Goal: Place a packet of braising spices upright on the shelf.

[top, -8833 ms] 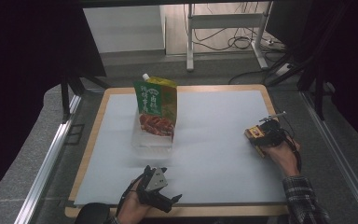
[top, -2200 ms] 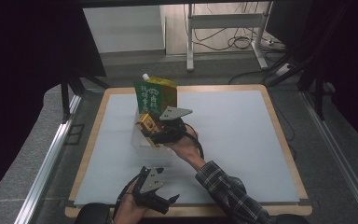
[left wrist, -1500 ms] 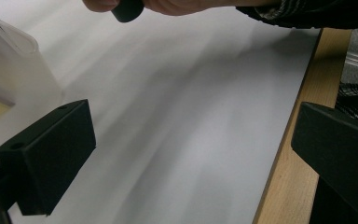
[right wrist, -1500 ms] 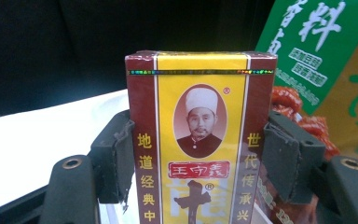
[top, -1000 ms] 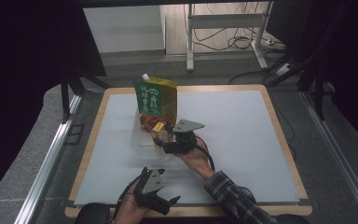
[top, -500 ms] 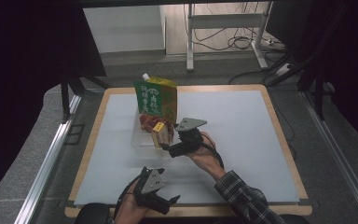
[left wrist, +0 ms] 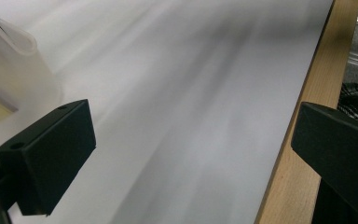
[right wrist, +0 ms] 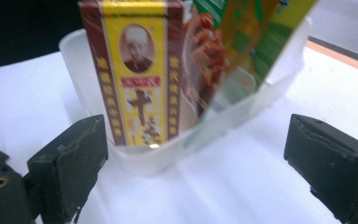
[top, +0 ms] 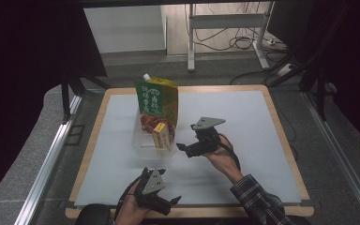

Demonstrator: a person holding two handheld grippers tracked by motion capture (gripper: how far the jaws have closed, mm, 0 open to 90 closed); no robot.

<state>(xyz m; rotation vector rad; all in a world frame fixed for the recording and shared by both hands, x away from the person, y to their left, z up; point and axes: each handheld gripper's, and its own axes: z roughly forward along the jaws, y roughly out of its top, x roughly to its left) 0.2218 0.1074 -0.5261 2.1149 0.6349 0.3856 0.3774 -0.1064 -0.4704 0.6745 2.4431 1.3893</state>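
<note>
Small yellow and maroon cardboard box (top: pixel 160 135) upright in a clear plastic tub (top: pixel 140 143) on the white tabletop (top: pixel 243 117), propped beside a tall green and yellow spouted pouch (top: pixel 157 98) so neither tips. Right gripper (top: pixel 183 148) just beside the tub, jaws just opened wide with nothing between them, apparently clear of the box after release. Left gripper (top: pixel 174 200) idle near the table's wooden edge (left wrist: pixel 284 186), jaws spread and empty.
</note>
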